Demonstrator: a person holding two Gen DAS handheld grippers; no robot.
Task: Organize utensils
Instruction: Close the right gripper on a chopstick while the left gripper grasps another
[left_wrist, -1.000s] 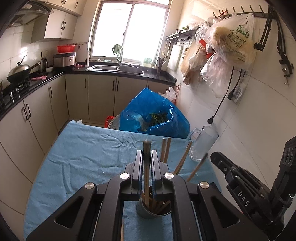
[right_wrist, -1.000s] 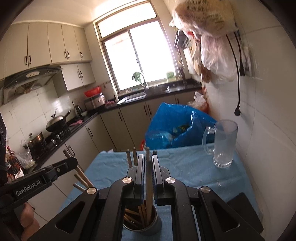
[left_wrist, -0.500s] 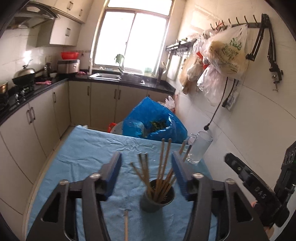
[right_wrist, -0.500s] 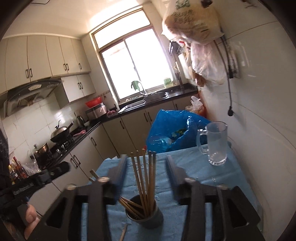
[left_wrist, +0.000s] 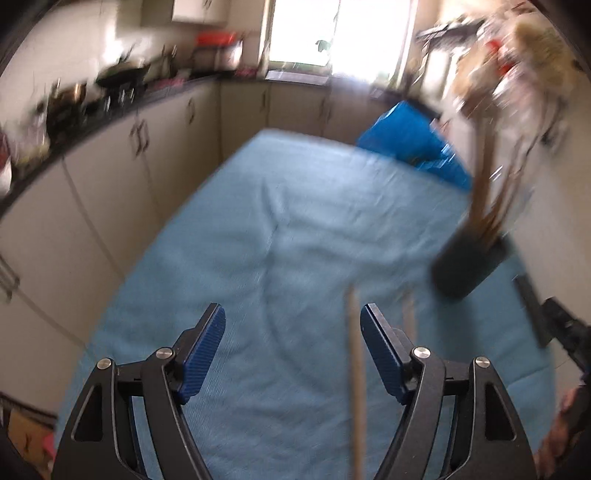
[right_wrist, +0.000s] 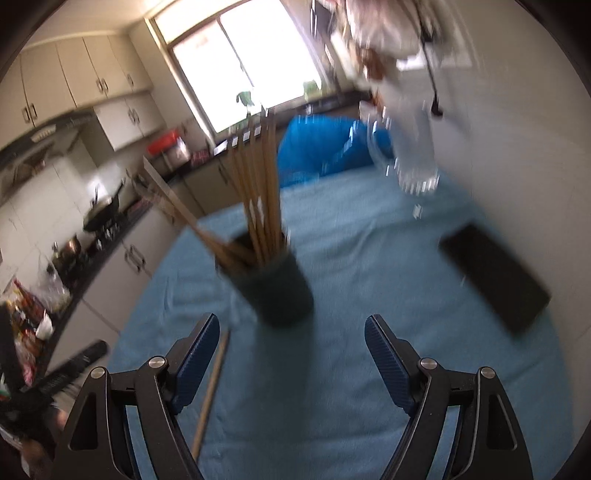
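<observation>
Both claws are spreading their jaws at this moment, and neither is holding anything: the left claw (left_wrist: 291, 325) is hanging over the blue cloth of the bench (left_wrist: 258, 221) with a loose chopstick (left_wrist: 355, 387) lying on the cloth between its pads, close to the right-hand pad but seemingly not pressed by either, while the right claw (right_wrist: 291, 332) is facing the dark cup (right_wrist: 275, 284) with only bare cloth between its pads. The cup is standing near the middle of the bench toward the wall-side edge, holding a bundle of chopsticks (right_wrist: 258, 192), most upright and a few leaning out toward the counter side. A second loose stick (left_wrist: 409, 314) is lying just beside the first, nearer the cup; in the right wrist view one stick (right_wrist: 210, 391) is running along the cloth under the left-hand pad. The step in hand looks like picking up the remaining loose sticks. To do it well, the left claw should be centring the stick between its pads, lowering until the tips are nearly brushing the cloth, and closing around the shaft rather than the very end, without pinching the cloth. The pictures are blurred, so slowing down before closing is sensible. A glass mug (right_wrist: 413, 166) and a flat black object (right_wrist: 491, 277) are sitting by the wall edge, clear of the work.
</observation>
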